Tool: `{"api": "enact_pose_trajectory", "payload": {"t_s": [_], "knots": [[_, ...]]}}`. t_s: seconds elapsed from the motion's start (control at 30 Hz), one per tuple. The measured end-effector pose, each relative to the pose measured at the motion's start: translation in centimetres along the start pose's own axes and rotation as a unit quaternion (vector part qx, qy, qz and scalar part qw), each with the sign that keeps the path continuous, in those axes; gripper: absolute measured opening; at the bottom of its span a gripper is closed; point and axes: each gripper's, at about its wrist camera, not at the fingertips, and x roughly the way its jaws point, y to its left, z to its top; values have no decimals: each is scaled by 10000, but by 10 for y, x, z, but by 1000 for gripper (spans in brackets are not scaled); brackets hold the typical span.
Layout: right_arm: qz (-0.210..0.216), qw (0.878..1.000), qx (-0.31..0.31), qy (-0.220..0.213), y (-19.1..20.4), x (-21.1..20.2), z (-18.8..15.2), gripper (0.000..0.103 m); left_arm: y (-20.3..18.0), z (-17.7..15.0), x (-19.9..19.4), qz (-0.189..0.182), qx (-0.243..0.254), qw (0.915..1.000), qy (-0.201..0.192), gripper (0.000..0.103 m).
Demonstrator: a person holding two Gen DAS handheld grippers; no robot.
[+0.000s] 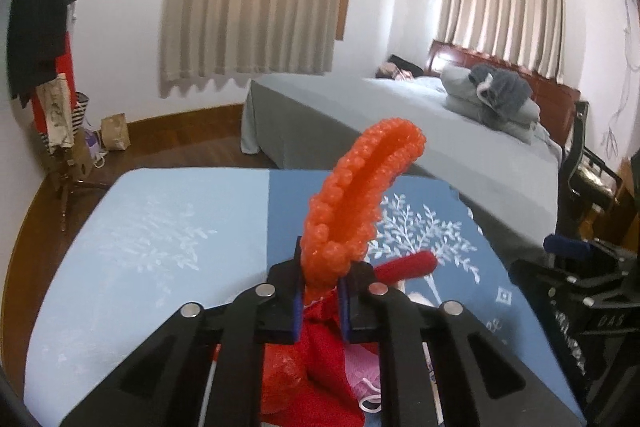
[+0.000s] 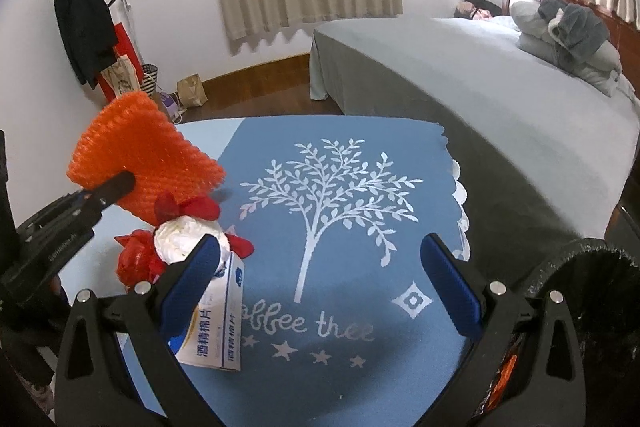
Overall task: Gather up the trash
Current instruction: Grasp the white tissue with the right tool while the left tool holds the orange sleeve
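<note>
My left gripper [image 1: 320,291] is shut on a piece of orange bubble wrap [image 1: 352,195], which stands up curled from the jaws above the table. In the right wrist view the same orange wrap [image 2: 140,151] hangs at the left in the left gripper [image 2: 120,185]. Under it lie a red plastic bag [image 2: 134,259], a crumpled white bag [image 2: 180,241] with red ribbon [image 2: 194,209] and a white and blue box of alcohol pads [image 2: 222,323]. My right gripper [image 2: 320,271] stands open over the blue tree-print tablecloth [image 2: 360,307], nothing between its fingers.
A black bin with a dark liner [image 2: 592,291] stands at the table's right edge. A grey bed [image 2: 500,87] lies behind the table. A coat stand [image 2: 86,7] and paper bags [image 2: 192,89] are by the far wall. A pink item and a mask [image 1: 366,383] lie below my left gripper.
</note>
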Motion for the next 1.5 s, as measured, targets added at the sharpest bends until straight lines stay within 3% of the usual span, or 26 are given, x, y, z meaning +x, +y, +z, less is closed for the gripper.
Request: {"api": "enact_pose_trajectory", "payload": {"t_s": [0.37,0.67,0.9,1.13,1.5], "knots": [[307,9991,-111,-281,26,-24,11,98,16,4,-42,510,-173,9983,-240,13],[561,9967,-273,-521,52,-51,18,98,32,-8,-78,959,-317,9947,-170,13],[595,9966,-349,-459,63,-50,7,98,40,-22,-102,1275,-507,9905,-125,13],[498,9978,-366,-246,64,-23,-10,97,37,-45,-79,1359,-537,9890,229,13],[725,9961,-469,186,71,28,-16,72,38,-60,-29,1226,-575,9885,667,13]]}}
